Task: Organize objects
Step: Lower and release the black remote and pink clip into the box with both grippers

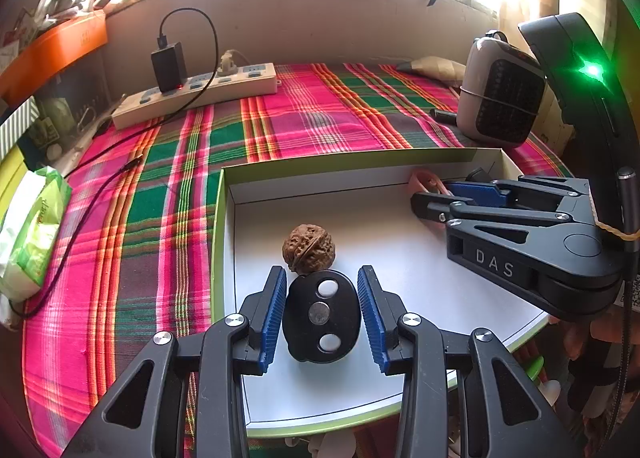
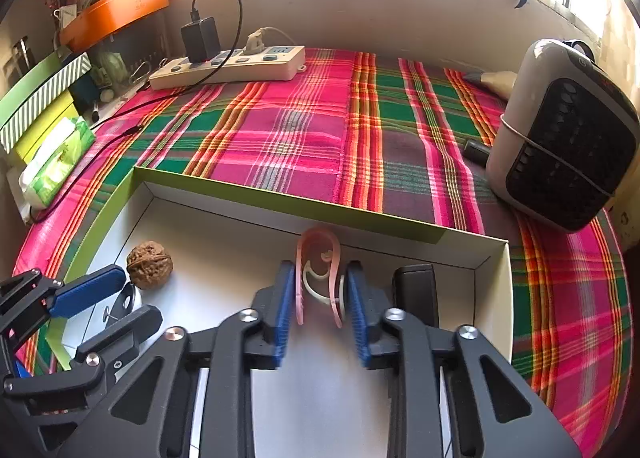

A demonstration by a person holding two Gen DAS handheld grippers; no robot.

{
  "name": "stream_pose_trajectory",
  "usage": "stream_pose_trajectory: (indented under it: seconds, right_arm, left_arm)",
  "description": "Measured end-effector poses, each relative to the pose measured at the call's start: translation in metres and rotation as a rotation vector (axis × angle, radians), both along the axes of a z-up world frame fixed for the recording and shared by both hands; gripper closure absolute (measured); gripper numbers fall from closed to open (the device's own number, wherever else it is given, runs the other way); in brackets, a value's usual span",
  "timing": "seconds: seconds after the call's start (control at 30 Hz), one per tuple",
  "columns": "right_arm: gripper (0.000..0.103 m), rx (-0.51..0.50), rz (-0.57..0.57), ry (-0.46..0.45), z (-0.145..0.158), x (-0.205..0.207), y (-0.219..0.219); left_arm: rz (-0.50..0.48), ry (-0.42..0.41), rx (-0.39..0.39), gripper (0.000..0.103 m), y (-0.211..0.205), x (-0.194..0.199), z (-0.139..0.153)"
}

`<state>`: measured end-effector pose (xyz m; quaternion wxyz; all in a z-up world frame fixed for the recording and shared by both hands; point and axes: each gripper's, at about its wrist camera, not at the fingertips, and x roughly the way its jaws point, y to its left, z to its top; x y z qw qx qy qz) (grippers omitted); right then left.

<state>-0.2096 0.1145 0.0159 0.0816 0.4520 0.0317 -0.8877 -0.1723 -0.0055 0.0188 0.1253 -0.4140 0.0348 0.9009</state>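
My left gripper [image 1: 322, 316] hangs over the near part of the box [image 1: 224, 194], a shallow white tray with green outer walls. A black oval piece with three round metal studs [image 1: 322, 322] lies flat on the box floor between my blue pads [image 1: 276, 310]. The left pad sits right against its edge and the right one just beside it, so I cannot tell whether I am pressing on it or only framing it. Just past its far end, touching or nearly so, sits the walnut [image 1: 309, 248], about mid-floor toward the box's left wall.

My right gripper [image 2: 320, 298] reaches toward the far right corner of the box. A pink clip [image 2: 318, 254] with a white curved part stands on edge between its pads [image 2: 284, 306]. A sliver of gap shows on either side, so my jaws are slack around it, not clenched. Right of that gripper, a small black block [image 2: 416, 290] rests against the far wall [image 2: 280, 202].

Beyond the box the plaid cloth [image 2: 312, 130] runs to the back edge of the surface. A white power strip [image 2: 232, 66] with a black charger [image 2: 200, 38] plugged in lies along that edge on the left. A beige fan heater [image 2: 560, 138] stands at the right edge.
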Motion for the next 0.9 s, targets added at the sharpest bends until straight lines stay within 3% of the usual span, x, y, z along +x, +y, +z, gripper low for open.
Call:
stream_pose_trajectory:
  seconds: [0.53,0.9]
  right_arm:
    - [0.059,-0.036,-0.016,0.024,0.007,0.011,0.005]
    - [0.059,-0.063,-0.045,0.065,0.022,0.036,0.008]
  left_arm:
    - [0.005,0.015,0.024,0.067,-0.004,0.005,0.007]
    - [0.002,0.037,0.053,0.066,-0.011,0.027,0.019]
